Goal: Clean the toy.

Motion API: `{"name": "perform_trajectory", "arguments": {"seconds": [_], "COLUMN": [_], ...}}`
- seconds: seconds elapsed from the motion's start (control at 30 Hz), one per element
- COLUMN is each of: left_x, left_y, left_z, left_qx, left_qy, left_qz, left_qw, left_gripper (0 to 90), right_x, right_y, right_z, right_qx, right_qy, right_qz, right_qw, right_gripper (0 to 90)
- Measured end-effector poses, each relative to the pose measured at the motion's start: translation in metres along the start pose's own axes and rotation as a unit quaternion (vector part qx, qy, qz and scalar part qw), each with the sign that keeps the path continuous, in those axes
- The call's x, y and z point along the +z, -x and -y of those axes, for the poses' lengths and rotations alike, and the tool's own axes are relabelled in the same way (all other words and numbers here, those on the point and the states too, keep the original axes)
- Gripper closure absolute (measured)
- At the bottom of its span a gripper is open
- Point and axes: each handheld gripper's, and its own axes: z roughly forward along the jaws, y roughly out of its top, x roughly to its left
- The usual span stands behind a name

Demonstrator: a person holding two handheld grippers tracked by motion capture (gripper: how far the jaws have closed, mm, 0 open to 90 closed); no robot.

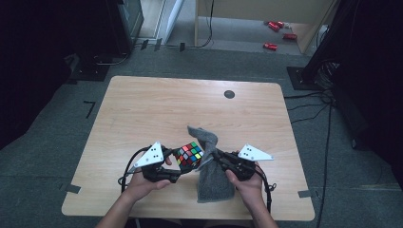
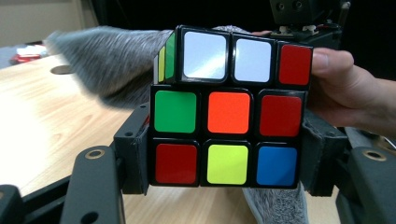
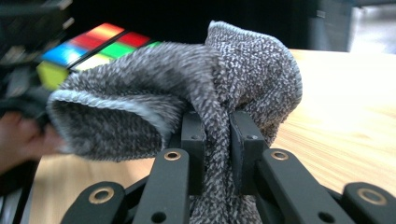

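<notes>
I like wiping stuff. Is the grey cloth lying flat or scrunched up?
Scrunched up: the right claw pinches the grey cloth into a bunched fold.

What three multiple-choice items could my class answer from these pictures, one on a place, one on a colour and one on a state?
1. Where is the puzzle cube?
A. Between the jaws of the left hand-held gripper
B. Flat on the far table edge
C. On the floor

2. What colour is the centre square of the cube face seen in the left gripper view?
A. White
B. Orange
C. Blue

3. What state is the right hand-held gripper in?
A. Wide open, nothing between its jaws
B. Shut on the grey knitted cloth
C. Shut on the cube

Answers: 1 A, its jaws flank the cube's sides. 2 B, the middle sticker is orange. 3 B, cloth is pinched between the jaws.
</notes>
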Motion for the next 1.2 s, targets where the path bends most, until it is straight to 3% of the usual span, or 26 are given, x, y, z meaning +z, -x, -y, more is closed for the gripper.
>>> {"name": "perform_trajectory", "arguments": {"seconds": [0.1, 0.17, 0.23, 0.3, 0.63, 0.77, 0.9, 0.97, 1.03, 1.1, 1.2], "left_x": [0.003, 0.004, 0.004, 0.003, 0.004, 0.005, 0.006, 0.006, 0.004, 0.0, 0.0], "left_y": [0.001, 0.0, -0.003, -0.004, -0.003, 0.0, 0.0, -0.003, -0.011, -0.016, -0.012], "left_z": [0.0, 0.001, 0.001, 0.002, 0.002, 0.001, 0.001, 0.001, 0.002, 0.004, 0.002], "left_qx": [0.0, -0.004, -0.011, -0.014, -0.01, -0.007, -0.002, -0.016, -0.048, -0.066, -0.061], "left_qy": [-0.012, -0.02, -0.027, -0.028, -0.031, -0.027, -0.033, -0.034, -0.03, -0.021, -0.007], "left_qz": [0.0, -0.012, -0.024, -0.022, -0.026, -0.012, -0.027, -0.058, -0.09, -0.084, -0.053], "left_qw": [0.9999, 0.9997, 0.9993, 0.9993, 0.9992, 0.9995, 0.9991, 0.9976, 0.9944, 0.994, 0.9967], "left_gripper": [34.4, 34.4, 34.4, 34.4, 34.5, 34.5, 34.5, 34.4, 34.5, 34.5, 34.4], "right_x": [0.007, 0.01, 0.01, 0.01, 0.011, 0.013, 0.012, 0.011, 0.01, 0.01, 0.016], "right_y": [-0.008, -0.012, -0.014, -0.016, -0.017, -0.016, -0.016, -0.014, -0.012, -0.013, -0.017], "right_z": [0.003, 0.005, 0.005, 0.005, 0.006, 0.006, 0.006, 0.005, 0.004, 0.005, 0.008], "right_qx": [-0.053, -0.079, -0.09, -0.101, -0.101, -0.097, -0.089, -0.077, -0.058, -0.057, -0.063], "right_qy": [-0.005, -0.007, -0.008, -0.012, -0.017, -0.021, -0.025, -0.026, -0.022, -0.025, -0.041], "right_qz": [-0.014, -0.015, -0.021, -0.024, -0.018, -0.011, -0.009, -0.002, -0.01, -0.013, 0.006], "right_qw": [0.9985, 0.9968, 0.9957, 0.9946, 0.9946, 0.995, 0.9957, 0.9967, 0.998, 0.998, 0.9971], "right_gripper": [79.0, 80.0, 80.8, 81.2, 80.4, 80.1, 79.0, 78.5, 78.6, 78.7, 78.7]}}
